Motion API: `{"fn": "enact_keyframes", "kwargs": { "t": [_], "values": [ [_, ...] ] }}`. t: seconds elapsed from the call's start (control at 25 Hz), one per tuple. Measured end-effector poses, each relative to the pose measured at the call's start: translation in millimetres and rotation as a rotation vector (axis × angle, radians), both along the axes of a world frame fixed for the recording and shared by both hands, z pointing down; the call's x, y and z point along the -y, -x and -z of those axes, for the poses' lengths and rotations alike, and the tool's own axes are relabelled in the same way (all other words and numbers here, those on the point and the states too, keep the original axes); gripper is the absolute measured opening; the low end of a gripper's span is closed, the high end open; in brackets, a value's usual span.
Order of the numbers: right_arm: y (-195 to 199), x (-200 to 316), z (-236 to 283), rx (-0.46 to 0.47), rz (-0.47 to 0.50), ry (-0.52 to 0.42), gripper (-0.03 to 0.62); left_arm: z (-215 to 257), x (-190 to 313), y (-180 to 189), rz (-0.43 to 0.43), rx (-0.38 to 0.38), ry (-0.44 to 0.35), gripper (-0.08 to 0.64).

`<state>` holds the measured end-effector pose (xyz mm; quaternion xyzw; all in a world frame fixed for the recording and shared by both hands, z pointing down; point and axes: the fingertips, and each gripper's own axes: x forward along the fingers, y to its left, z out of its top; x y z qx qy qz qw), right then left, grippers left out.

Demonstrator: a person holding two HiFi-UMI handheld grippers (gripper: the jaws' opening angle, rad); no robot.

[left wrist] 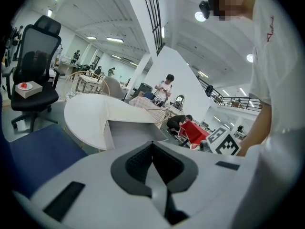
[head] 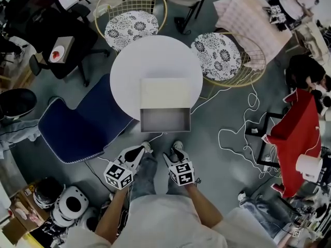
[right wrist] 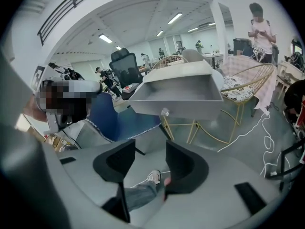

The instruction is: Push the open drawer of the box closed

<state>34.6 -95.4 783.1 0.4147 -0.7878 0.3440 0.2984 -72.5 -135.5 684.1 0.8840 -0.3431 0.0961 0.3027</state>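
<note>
Both short of drawer (head: 165, 120) | left hand-held gripper (left wrist: 153, 147) pressed together | right one (right wrist: 150, 149) spread

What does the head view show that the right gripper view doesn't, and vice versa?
Head view only: from above, the open grey drawer sticking out of the cream rectangular box, past the round white table's rim. Right gripper view only: the small round knob on the drawer's front; the right claw's jaws apart, nothing between. Shared: drawer, box, blue fabric chair.
</note>
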Motion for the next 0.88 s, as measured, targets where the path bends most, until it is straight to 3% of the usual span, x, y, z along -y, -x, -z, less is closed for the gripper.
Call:
{"fn": "enact_keyframes", "kwargs": {
  "t": [0.88],
  "values": [
    [12.0,77.7,-22.9,-0.041,-0.076,-0.004,0.158,2.8,-3.7,5.6,0.008,0.005,-0.002,0.012]
  ]
}}
